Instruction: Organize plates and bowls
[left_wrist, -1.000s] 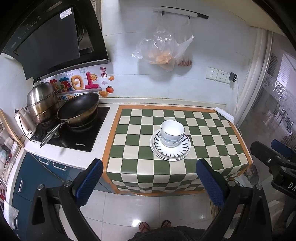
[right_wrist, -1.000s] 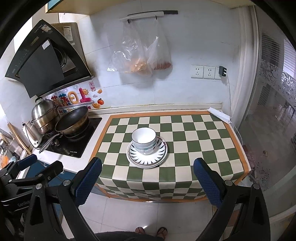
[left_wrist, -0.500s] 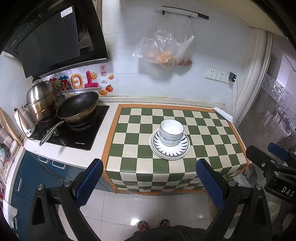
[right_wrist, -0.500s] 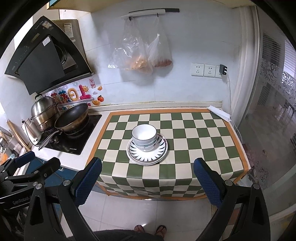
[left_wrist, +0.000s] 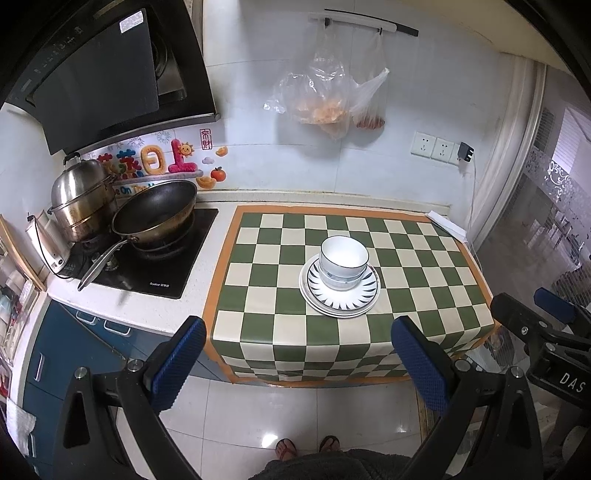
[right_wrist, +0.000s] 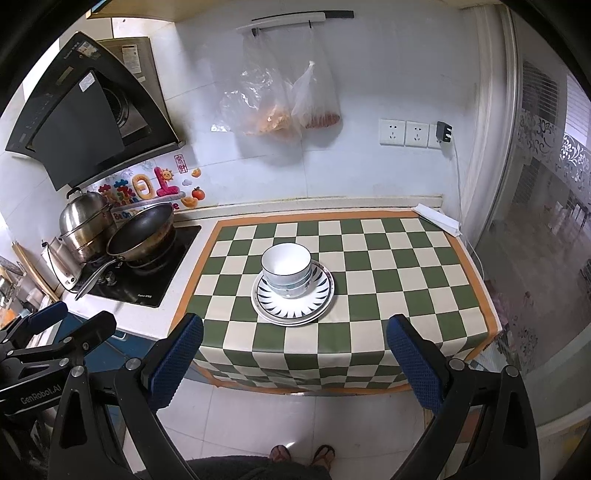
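Both the left gripper (left_wrist: 298, 360) and the right gripper (right_wrist: 294, 356) stand wide apart, empty, well back from the stacked bowls (left_wrist: 343, 266) on the plates (left_wrist: 339, 303).

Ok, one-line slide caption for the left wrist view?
Open left gripper facing stacked bowls on plates, checkered counter mat.

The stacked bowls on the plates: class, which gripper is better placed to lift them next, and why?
Neither clearly. The left gripper and right gripper are both open, held back off the counter. The bowls sit about centred in both views, on the plates.
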